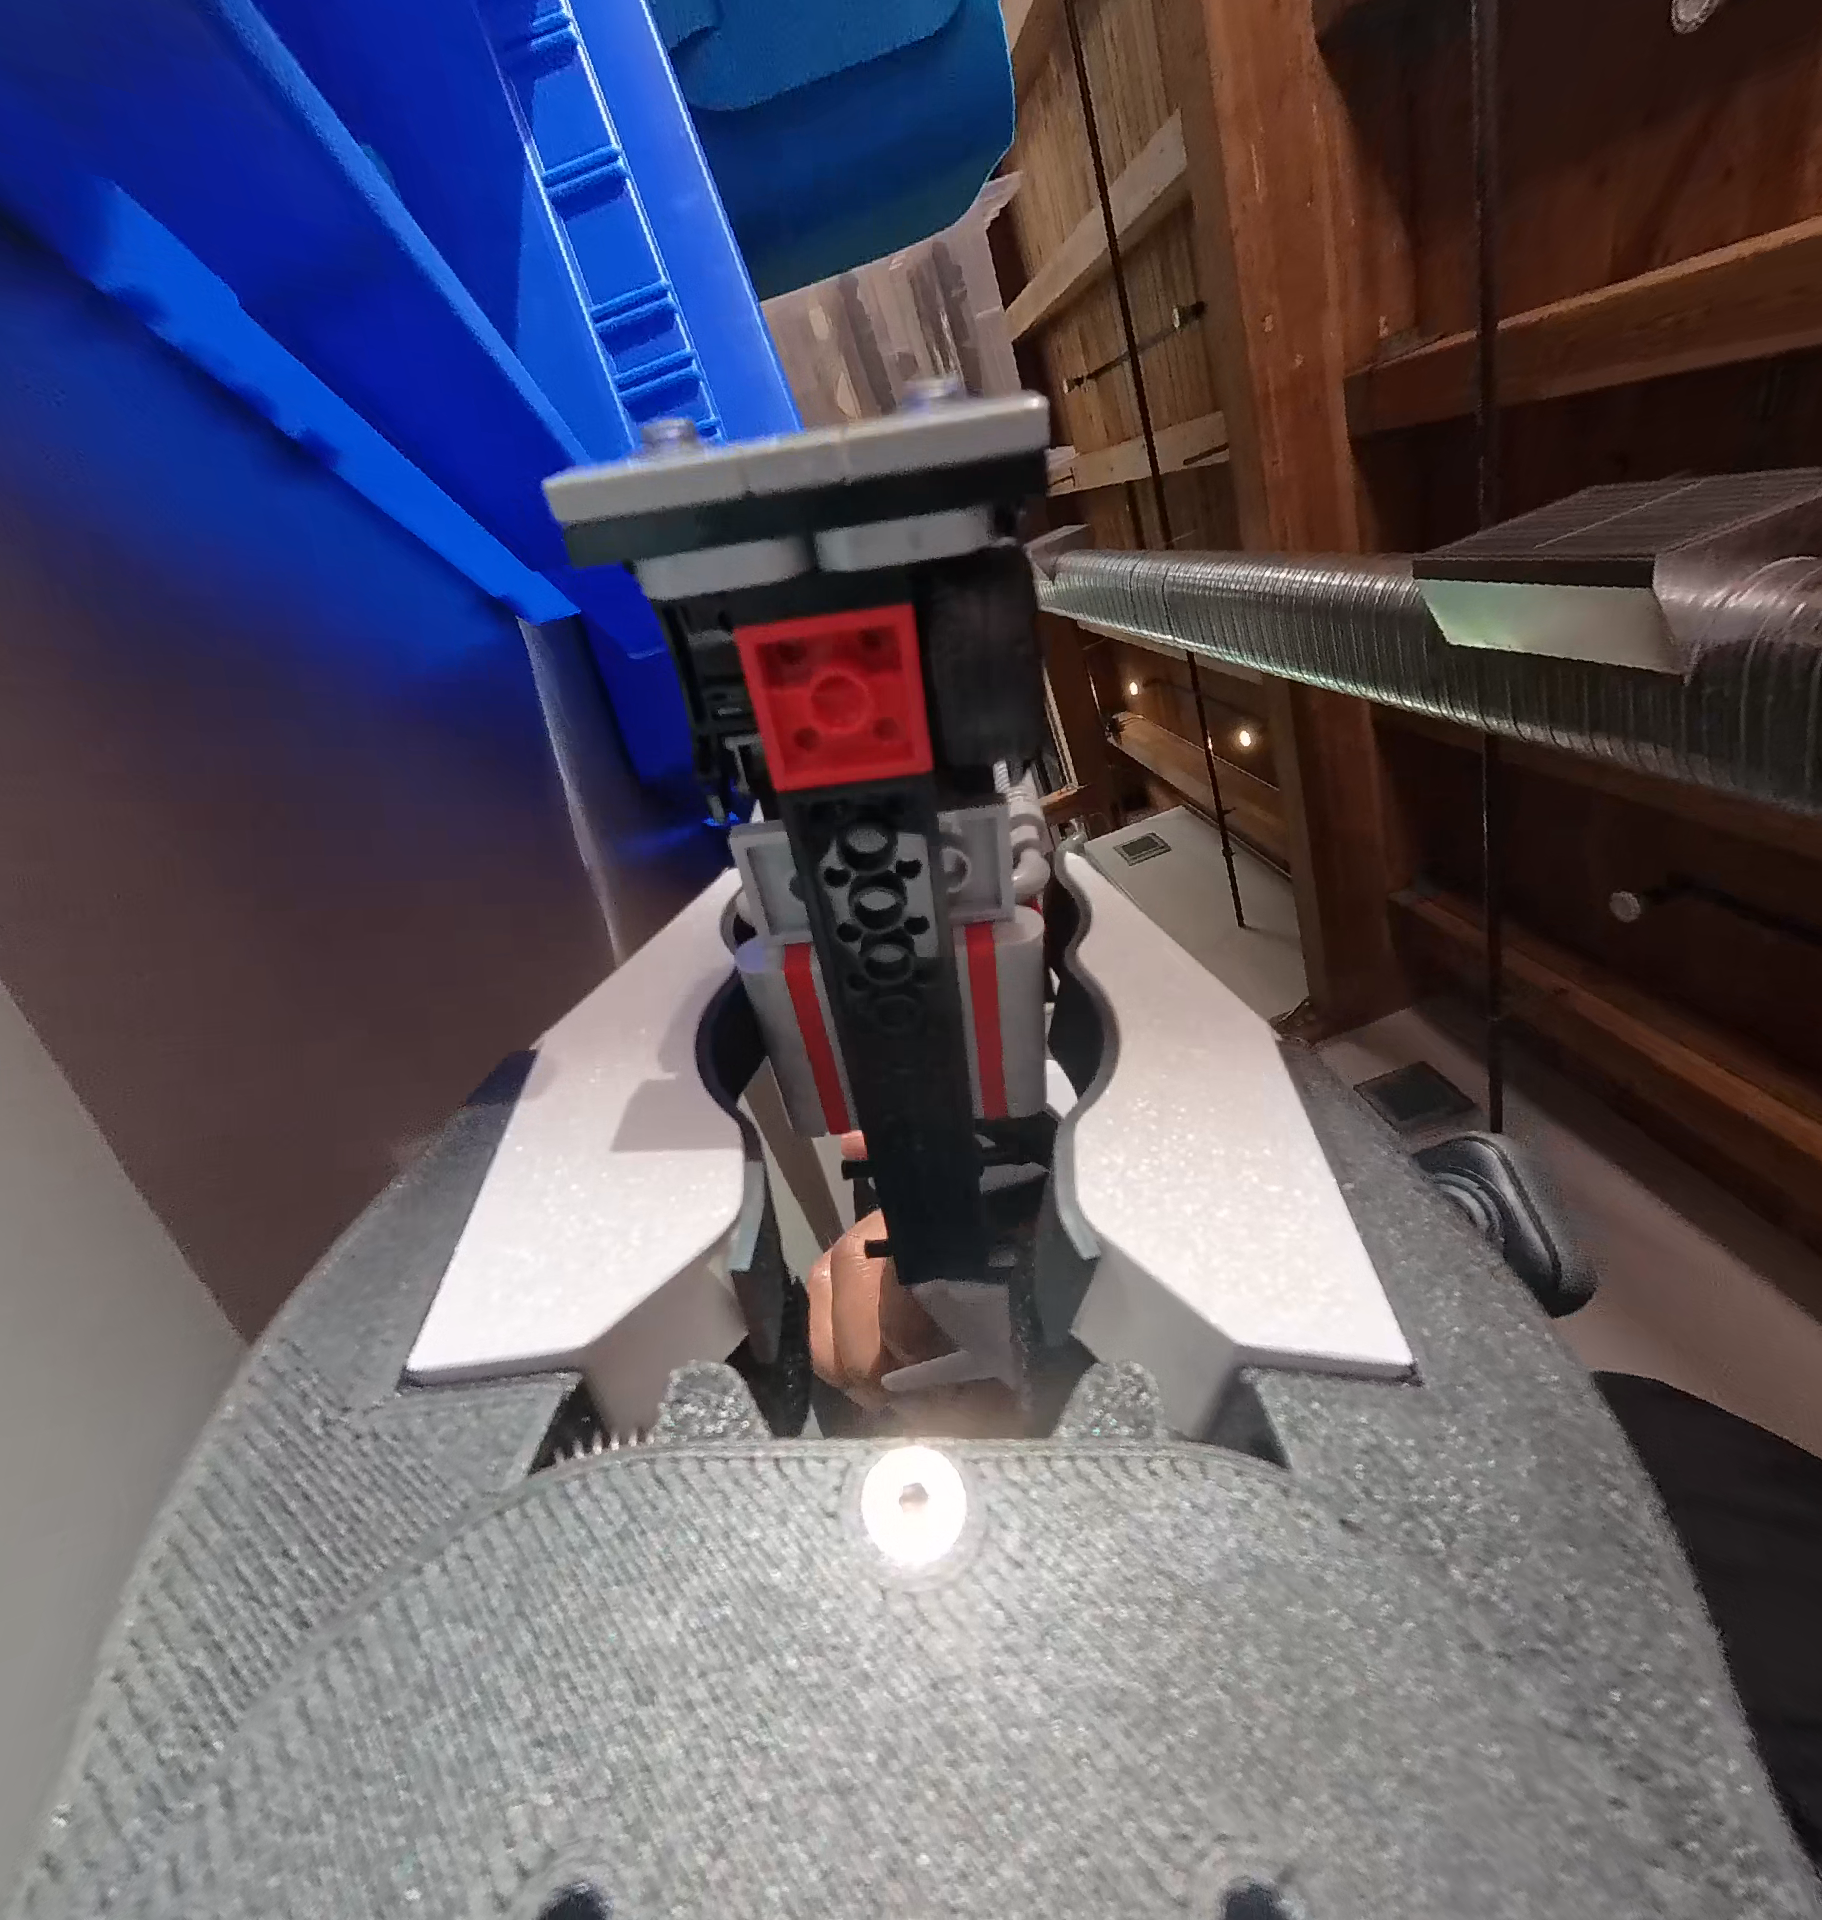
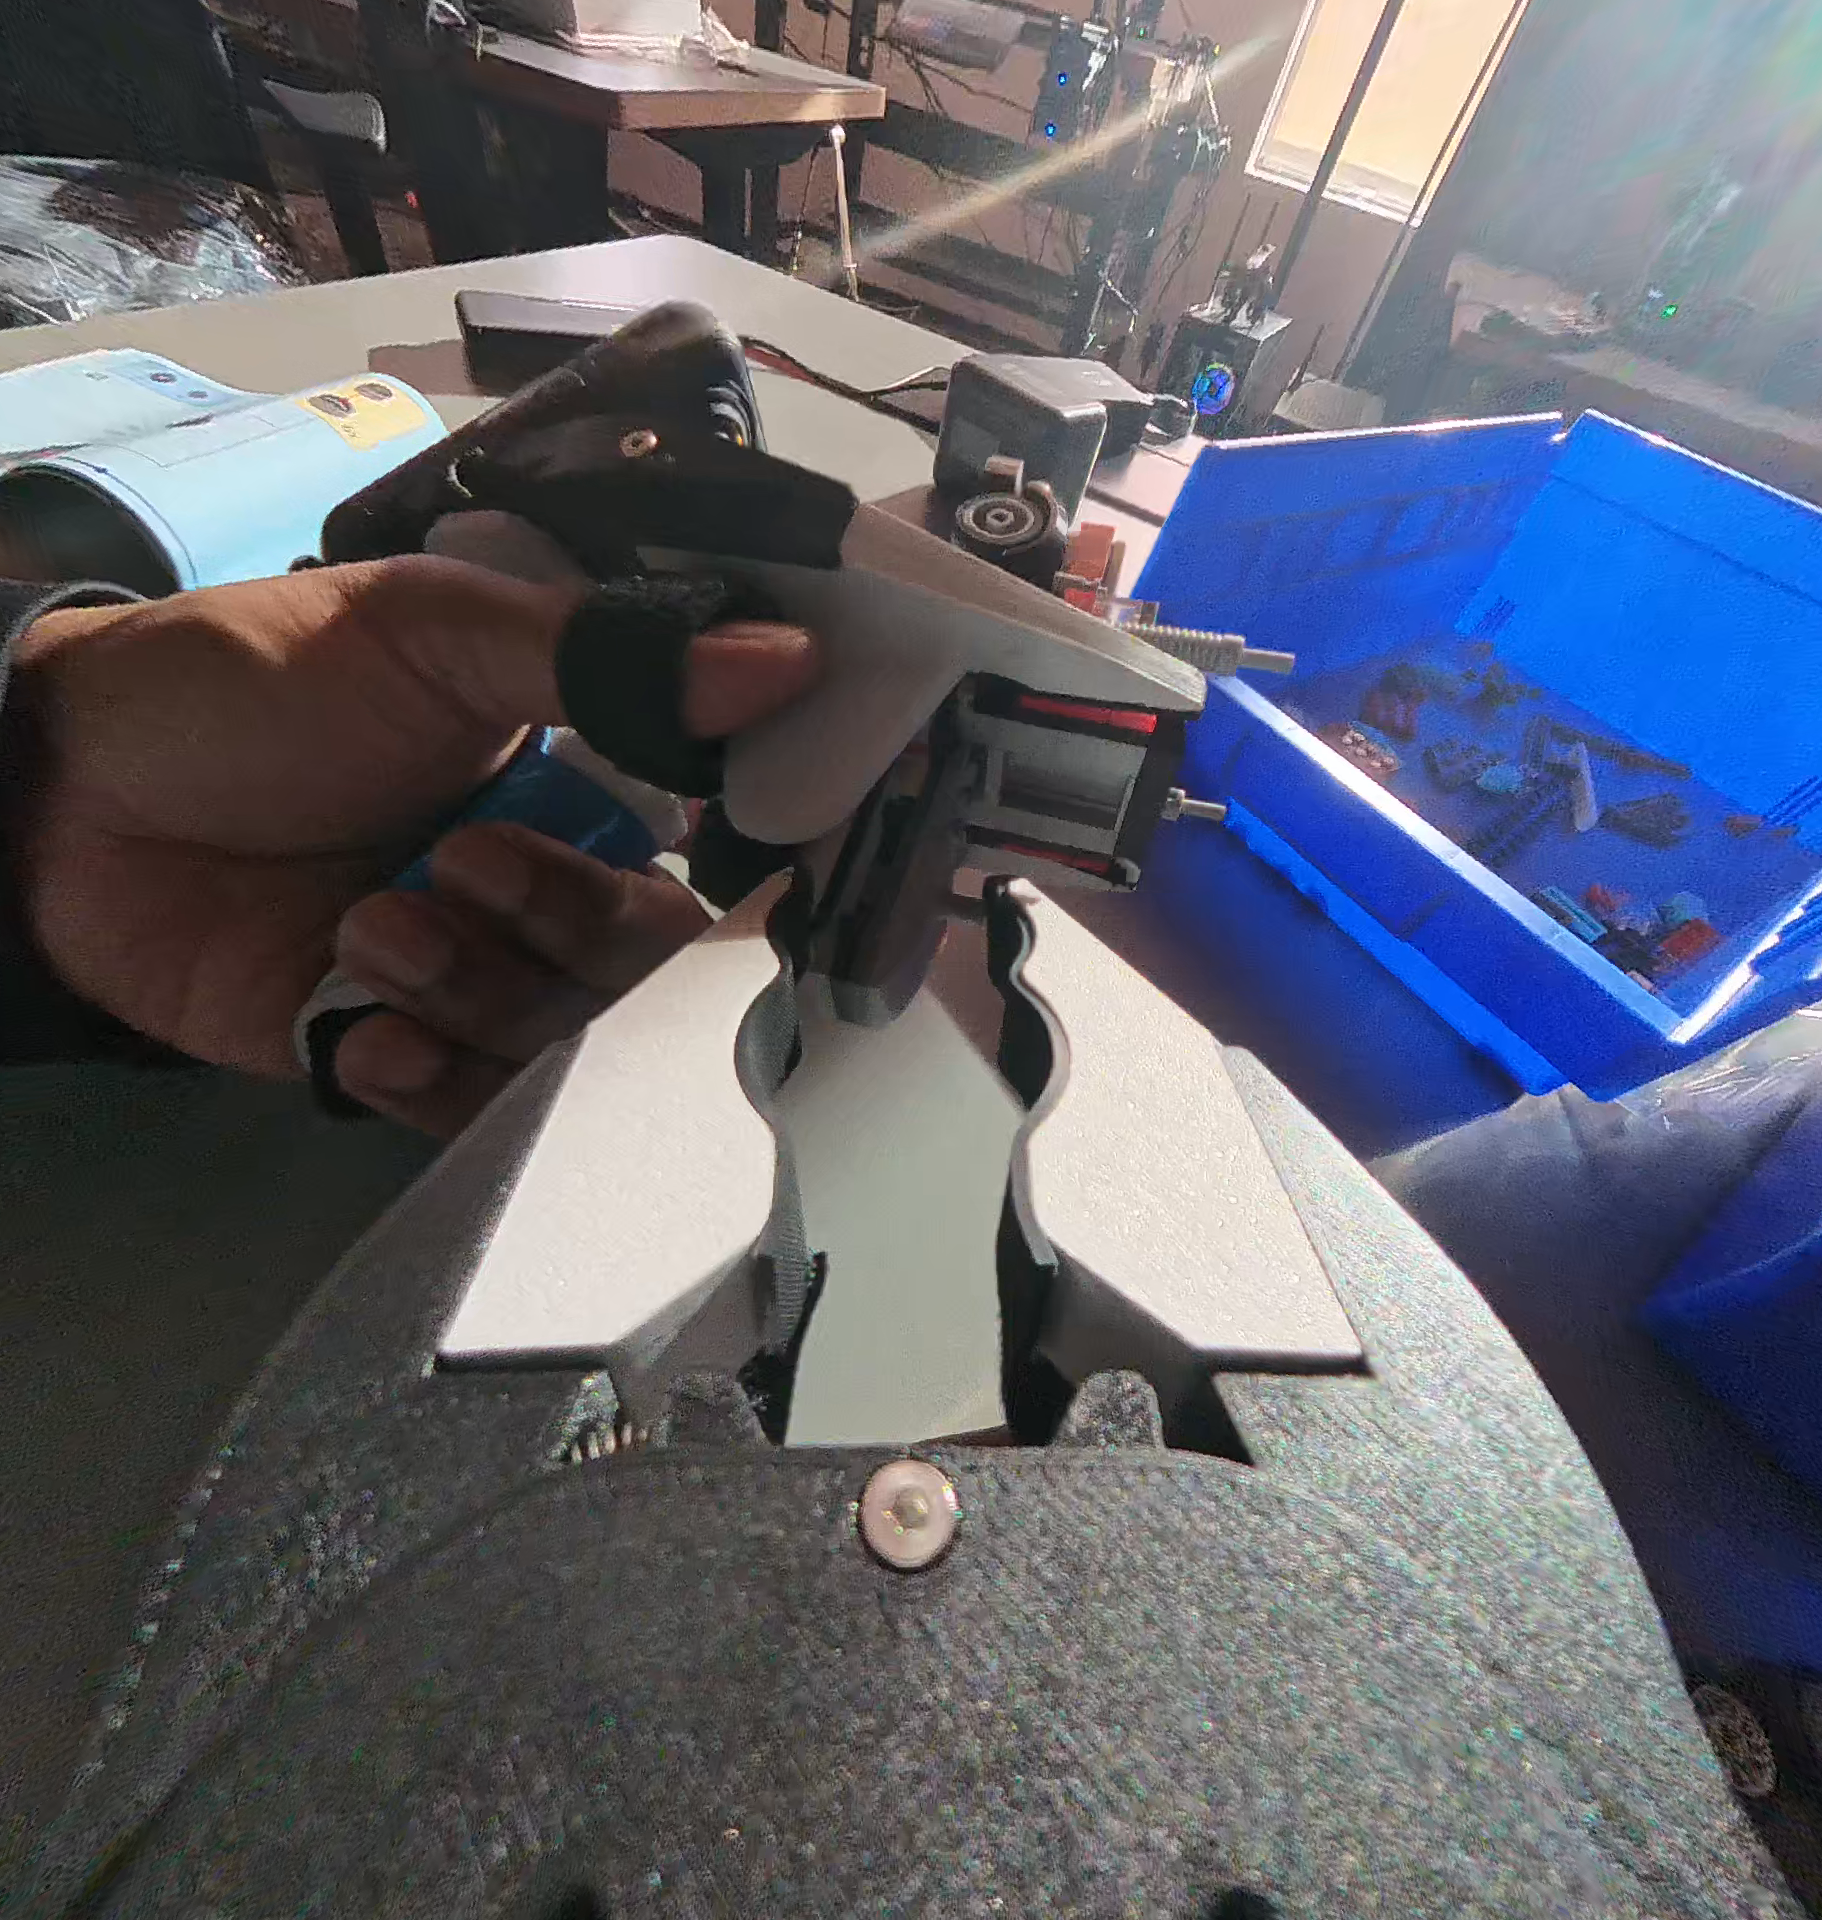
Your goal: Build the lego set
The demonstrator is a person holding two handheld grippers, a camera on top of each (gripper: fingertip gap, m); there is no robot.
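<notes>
My left gripper [image 1: 896, 904] is shut on the lego model [image 1: 855, 727], a long black, grey and red build with a grey plate and a black wheel at its far end. It holds the model tilted up, away from the table. In the right wrist view a hand [image 2: 263, 779] holds that left gripper [image 2: 886, 623] with the model [image 2: 1052, 779] in it. My right gripper [image 2: 891, 914] is open. Its fingertips stand on either side of the model's near end: the left fingertip is close against it, the right one a little apart.
A blue bin [image 2: 1509, 935] with several loose lego pieces stands at the right; it also shows in the left wrist view [image 1: 263, 312]. A light-blue instruction booklet [image 2: 190, 436], a flat black device [image 2: 533, 322] and a small black box [image 2: 1021, 416] lie on the grey table [image 2: 367, 301]. My right fingertips sit around 5 centimeters from my left ones.
</notes>
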